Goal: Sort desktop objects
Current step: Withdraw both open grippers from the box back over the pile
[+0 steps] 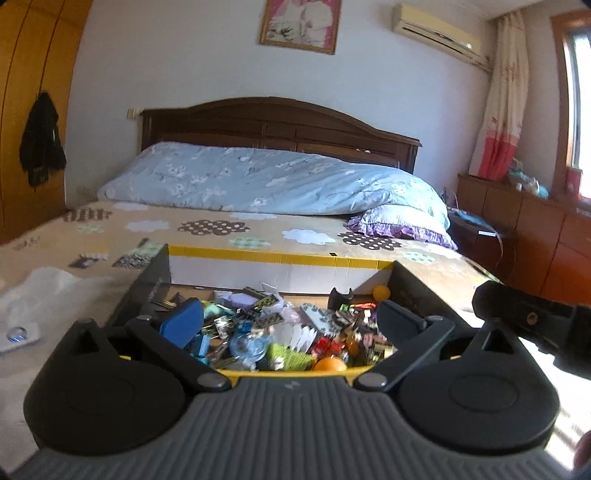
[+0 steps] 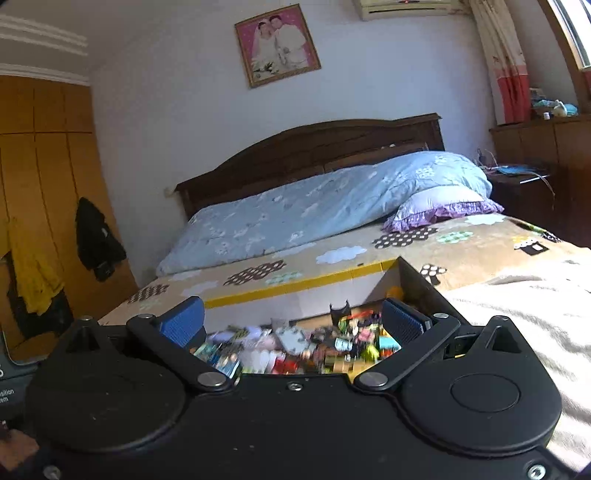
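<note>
Daylight enters from the window at right, laying bright patches and striped shadows across the bed. The room is evenly lit, without harsh glare on the wall. Fisheye distortion bows the wardrobe and the curtain at the edges. The box contents are motion-blurred in the right wrist view, sharper in the left.

Box contents blurred and partly hidden

In the right wrist view the small items in the box smear past telling; each hand-held gripper's body covers the box's near side, and the air conditioner is cropped.
</note>
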Demonstrator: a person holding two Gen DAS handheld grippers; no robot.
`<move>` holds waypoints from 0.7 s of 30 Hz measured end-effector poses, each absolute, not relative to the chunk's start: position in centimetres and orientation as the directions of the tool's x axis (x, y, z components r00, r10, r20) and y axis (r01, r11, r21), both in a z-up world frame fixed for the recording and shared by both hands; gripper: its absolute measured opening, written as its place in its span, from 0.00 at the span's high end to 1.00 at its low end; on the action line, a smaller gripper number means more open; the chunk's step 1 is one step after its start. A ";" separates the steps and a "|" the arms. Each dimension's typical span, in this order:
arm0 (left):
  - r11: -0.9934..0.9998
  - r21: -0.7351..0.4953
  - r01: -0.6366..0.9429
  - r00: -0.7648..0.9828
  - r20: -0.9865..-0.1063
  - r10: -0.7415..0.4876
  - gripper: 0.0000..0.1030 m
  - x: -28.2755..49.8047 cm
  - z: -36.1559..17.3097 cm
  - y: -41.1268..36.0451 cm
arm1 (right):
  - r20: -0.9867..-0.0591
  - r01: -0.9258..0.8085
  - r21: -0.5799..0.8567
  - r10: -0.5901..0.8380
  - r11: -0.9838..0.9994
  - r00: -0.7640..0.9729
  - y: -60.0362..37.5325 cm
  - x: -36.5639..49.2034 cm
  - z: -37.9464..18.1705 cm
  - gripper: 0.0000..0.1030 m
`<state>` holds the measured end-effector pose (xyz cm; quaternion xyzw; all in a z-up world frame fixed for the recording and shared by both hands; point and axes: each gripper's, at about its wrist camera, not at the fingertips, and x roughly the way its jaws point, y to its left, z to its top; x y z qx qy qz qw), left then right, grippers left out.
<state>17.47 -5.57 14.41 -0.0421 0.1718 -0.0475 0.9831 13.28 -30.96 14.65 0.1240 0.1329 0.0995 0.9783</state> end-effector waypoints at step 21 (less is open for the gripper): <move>0.993 0.049 0.108 0.934 -0.346 -0.085 0.00 0.3 3.4 0.4 | -0.361 -0.357 0.082 0.362 0.931 0.859 -26.9 -5.4 4.9 0.00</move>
